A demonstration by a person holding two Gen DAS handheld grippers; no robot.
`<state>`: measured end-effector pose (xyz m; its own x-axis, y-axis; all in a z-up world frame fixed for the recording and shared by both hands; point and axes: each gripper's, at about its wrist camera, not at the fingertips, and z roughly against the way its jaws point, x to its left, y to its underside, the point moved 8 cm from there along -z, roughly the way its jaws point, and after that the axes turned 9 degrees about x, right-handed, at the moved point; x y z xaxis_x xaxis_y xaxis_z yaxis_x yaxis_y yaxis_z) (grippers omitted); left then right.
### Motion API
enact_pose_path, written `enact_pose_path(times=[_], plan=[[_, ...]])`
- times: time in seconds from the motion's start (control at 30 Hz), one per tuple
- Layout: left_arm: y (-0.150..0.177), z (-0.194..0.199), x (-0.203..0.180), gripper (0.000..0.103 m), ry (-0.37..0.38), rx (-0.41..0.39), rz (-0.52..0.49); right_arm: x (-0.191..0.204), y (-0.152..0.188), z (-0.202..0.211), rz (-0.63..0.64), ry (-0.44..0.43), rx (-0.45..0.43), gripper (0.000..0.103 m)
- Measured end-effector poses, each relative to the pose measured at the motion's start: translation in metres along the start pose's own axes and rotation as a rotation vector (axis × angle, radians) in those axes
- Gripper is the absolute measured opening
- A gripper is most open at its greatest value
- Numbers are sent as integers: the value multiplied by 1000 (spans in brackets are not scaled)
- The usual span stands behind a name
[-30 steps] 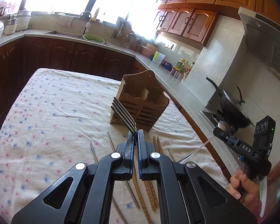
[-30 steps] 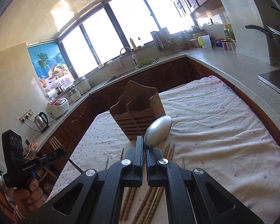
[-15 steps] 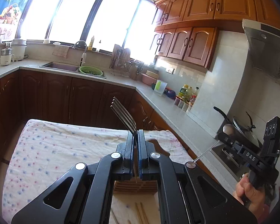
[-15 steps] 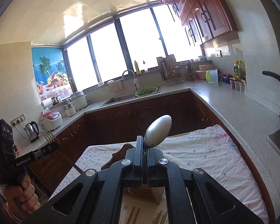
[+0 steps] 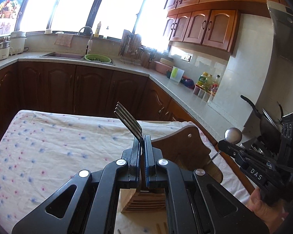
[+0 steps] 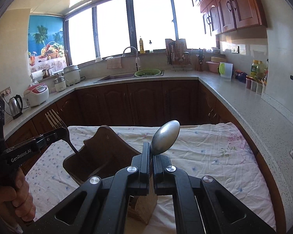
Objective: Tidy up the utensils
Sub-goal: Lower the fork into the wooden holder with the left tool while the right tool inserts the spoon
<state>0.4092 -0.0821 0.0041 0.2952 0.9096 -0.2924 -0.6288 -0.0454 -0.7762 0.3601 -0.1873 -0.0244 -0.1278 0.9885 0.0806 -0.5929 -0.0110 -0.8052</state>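
Directly under both my grippers stands the wooden utensil holder (image 6: 99, 152), its tall back panel (image 5: 182, 146) rising between them as the one obstacle. My left gripper (image 5: 142, 146) and right gripper (image 6: 152, 152) sit close together above it. The floral tablecloth (image 5: 48, 146) on either side lies open.

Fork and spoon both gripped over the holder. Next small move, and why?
Probably lower both: the left gripper is shut on the fork, whose handle tip already reaches into the wooden holder; the right gripper is shut on the spoon, handle down. Release once each is seated.
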Motion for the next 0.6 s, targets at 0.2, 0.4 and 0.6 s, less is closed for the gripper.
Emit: enact_pose_path(times=[0.2,0.4,0.6], plan=[[14,-17,-2,3,-21,50,-29,-3,9,-16,-23,-32,42,2],[14,-15,-3,3,-13,62,-20,-3,10,-17,-44,-41,46,2],[12,-17,-3,3,-20,68,-24,-6,7,-17,-79,-67,55,4]])
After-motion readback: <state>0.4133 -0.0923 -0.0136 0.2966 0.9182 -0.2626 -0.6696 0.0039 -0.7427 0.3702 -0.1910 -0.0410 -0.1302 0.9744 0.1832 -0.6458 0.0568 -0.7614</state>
